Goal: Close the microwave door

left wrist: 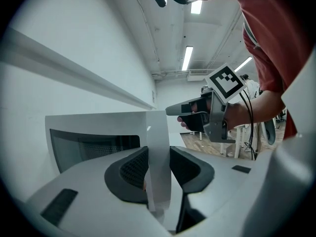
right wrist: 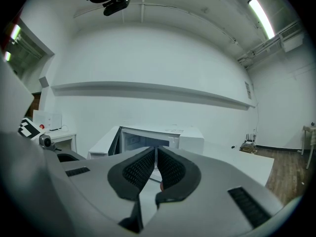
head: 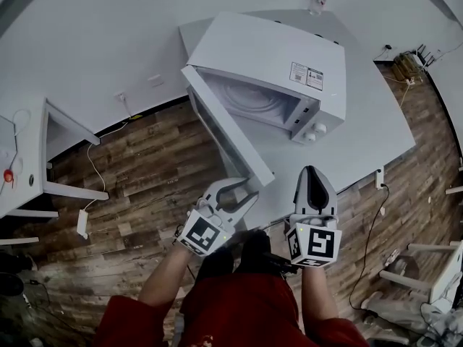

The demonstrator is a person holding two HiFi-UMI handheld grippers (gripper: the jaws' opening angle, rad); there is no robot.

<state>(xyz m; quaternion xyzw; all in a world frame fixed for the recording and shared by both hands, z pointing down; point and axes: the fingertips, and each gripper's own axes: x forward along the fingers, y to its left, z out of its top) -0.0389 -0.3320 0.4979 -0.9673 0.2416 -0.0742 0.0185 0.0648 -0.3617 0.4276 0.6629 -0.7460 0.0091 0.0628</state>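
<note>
A white table [head: 376, 136] bears the open microwave [head: 268, 49].

Light in the head view is flat, cool and rather dim to my eye; the white worktop [head: 376, 121] reads grey, and the shadows I see are soft and faint. Ceiling tube lights [left wrist: 186, 58] glare white in the left gripper view, and another tube [right wrist: 259, 11] burns out at the right gripper view's top right. All three pictures bend hard at the edges and fall to black corners. Close to the lens, the microwave door [left wrist: 159, 152] is blurred.
</note>
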